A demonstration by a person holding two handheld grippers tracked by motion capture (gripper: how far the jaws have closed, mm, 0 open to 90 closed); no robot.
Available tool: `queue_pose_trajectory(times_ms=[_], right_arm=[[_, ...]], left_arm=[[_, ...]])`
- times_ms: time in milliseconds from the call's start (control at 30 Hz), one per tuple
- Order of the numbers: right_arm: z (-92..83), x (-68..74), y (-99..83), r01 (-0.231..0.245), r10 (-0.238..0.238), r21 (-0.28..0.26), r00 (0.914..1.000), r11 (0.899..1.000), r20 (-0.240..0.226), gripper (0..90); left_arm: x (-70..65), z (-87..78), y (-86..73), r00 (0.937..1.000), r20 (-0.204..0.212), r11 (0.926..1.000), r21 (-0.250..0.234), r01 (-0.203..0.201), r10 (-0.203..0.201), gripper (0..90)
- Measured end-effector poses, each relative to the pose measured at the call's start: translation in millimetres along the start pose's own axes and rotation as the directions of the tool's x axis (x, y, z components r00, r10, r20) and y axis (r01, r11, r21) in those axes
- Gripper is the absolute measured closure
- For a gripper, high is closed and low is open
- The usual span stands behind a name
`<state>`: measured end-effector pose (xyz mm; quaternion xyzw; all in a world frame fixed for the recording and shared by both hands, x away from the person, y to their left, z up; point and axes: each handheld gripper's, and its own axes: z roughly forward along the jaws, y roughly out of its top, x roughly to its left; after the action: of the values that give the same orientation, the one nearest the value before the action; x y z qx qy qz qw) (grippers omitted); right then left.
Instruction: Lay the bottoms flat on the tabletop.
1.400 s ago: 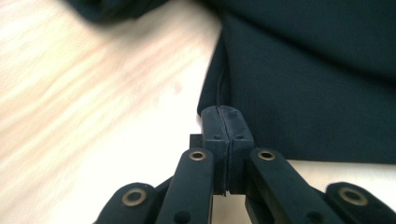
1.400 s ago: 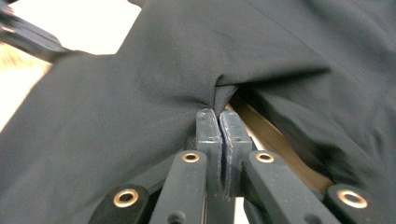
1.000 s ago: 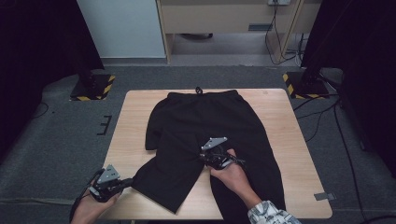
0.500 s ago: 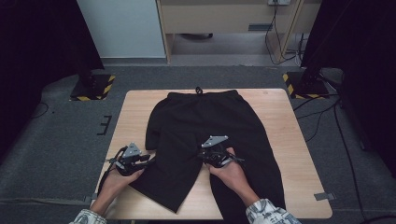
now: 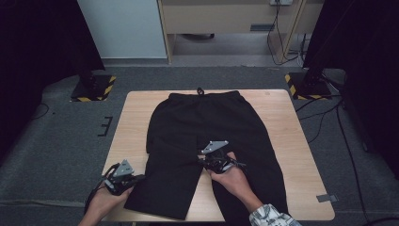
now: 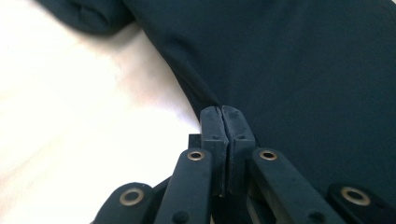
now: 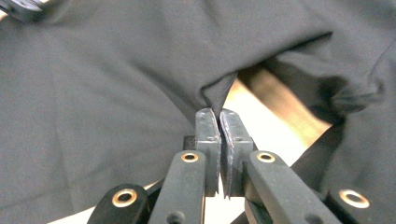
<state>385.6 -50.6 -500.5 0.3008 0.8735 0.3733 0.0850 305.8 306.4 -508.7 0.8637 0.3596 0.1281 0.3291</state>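
**Both grippers pinching the black trousers**

The left gripper (image 6: 223,109), whose jaws have just been closing, pinches the outer edge of one leg of the black trousers (image 5: 202,127). The right gripper (image 7: 219,112) clamps a peak of cloth at the inner leg seam. The matte, smooth fabric lies flat, waistband far, on the pale wooden tabletop (image 5: 134,117).

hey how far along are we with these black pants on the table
Early on. Done: the black pants lie spread flat on the table, waistband at the far edge. In hand: the left tongs have just closed on the outer edge of one leg, and the right tongs pinch the fabric at the crotch. Left: no fold shows yet, so all the folding remains.
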Motion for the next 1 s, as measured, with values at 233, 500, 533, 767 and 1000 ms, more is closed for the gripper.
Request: queue_pose_trajectory(times_ms=[233,500,533,767,1000], right_arm=[[-1.6,8.3,-8.6,0.016,-0.016,0.022,0.9998,1.0,-0.012,71.7],[4.3,1.3,-3.5,-0.028,0.028,-0.004,0.9995,1.0,-0.015,53.2],[7.4,1.0,-1.8,-0.037,0.037,-0.008,0.9992,0.999,-0.018,52.5],[25.4,-0.8,10.9,-0.046,0.047,-0.01,0.9989,0.999,0.011,73.8],[30.0,13.1,20.1,-0.014,0.014,-0.042,0.9998,0.999,0.015,73.0]], left_arm=[[2.0,-18.0,-12.4,0.9978,-0.054,0.9983,-0.047,0.034,-0.037,72.8],[29.6,13.4,10.3,0.9935,-0.061,0.9904,-0.105,0.09,-0.096,53.6],[31.2,19.7,14.2,0.9941,-0.063,0.9925,-0.09,0.082,-0.088,52.4],[35.0,43.9,31.6,0.9955,-0.069,0.9957,-0.07,0.061,-0.066,72.8],[37.1,27.7,24.9,0.9899,-0.119,0.996,-0.055,0.07,-0.076,89.0]])
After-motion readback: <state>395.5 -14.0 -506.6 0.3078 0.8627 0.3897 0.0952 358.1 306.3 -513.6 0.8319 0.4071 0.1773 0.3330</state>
